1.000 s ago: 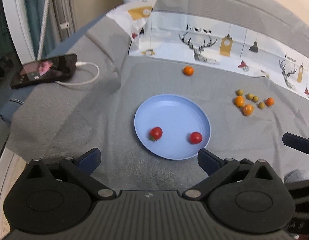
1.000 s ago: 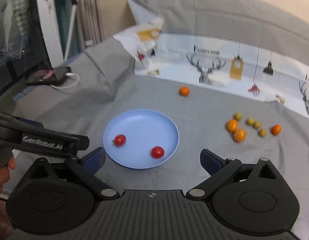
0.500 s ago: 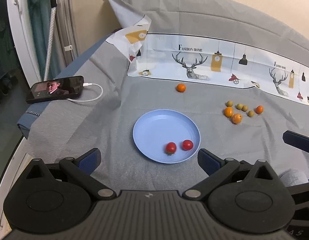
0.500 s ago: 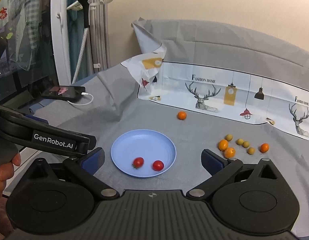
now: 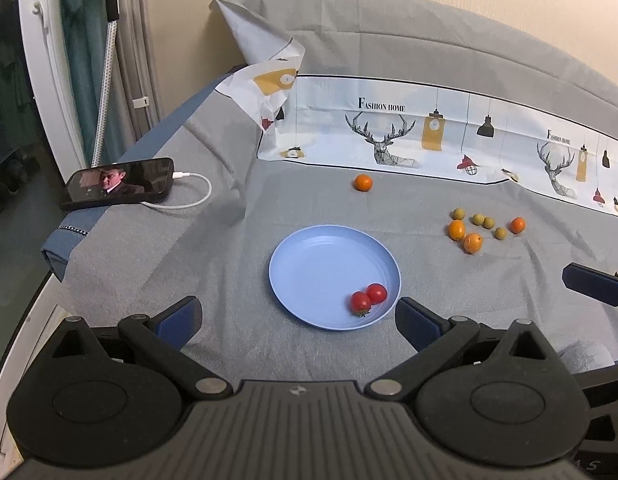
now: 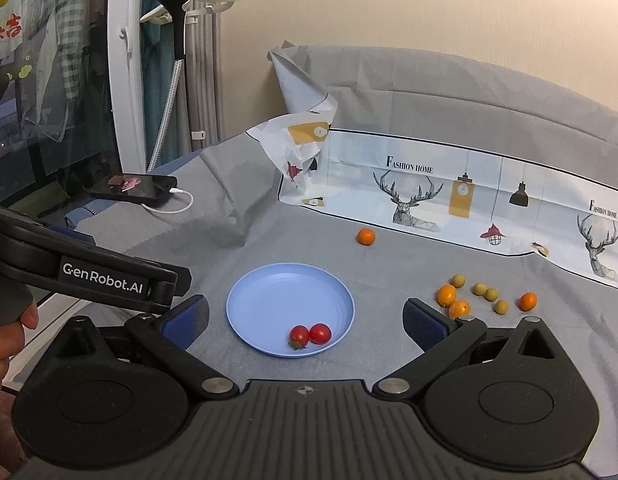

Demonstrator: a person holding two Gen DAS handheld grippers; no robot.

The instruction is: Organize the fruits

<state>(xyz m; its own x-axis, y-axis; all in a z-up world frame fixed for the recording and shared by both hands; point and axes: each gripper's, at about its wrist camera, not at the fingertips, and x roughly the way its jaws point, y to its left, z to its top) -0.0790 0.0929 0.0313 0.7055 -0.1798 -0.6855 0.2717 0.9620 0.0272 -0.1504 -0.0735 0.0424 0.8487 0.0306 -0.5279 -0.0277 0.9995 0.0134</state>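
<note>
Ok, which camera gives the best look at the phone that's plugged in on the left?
The left wrist view: the phone faces the camera, its lit screen and white cable clear. In the right wrist view the phone lies farther off, seen at a low angle, its screen mostly glare.

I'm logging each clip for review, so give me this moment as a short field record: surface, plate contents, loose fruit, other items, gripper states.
surface: grey cloth
plate: blue plate, holding two red tomatoes, touching each other at its near right edge
loose fruit: lone orange fruit beyond the plate; cluster of orange and green fruits to the right
other items: phone on a white cable, screen lit
left gripper: open, holding nothing
right gripper: open, holding nothing
</note>
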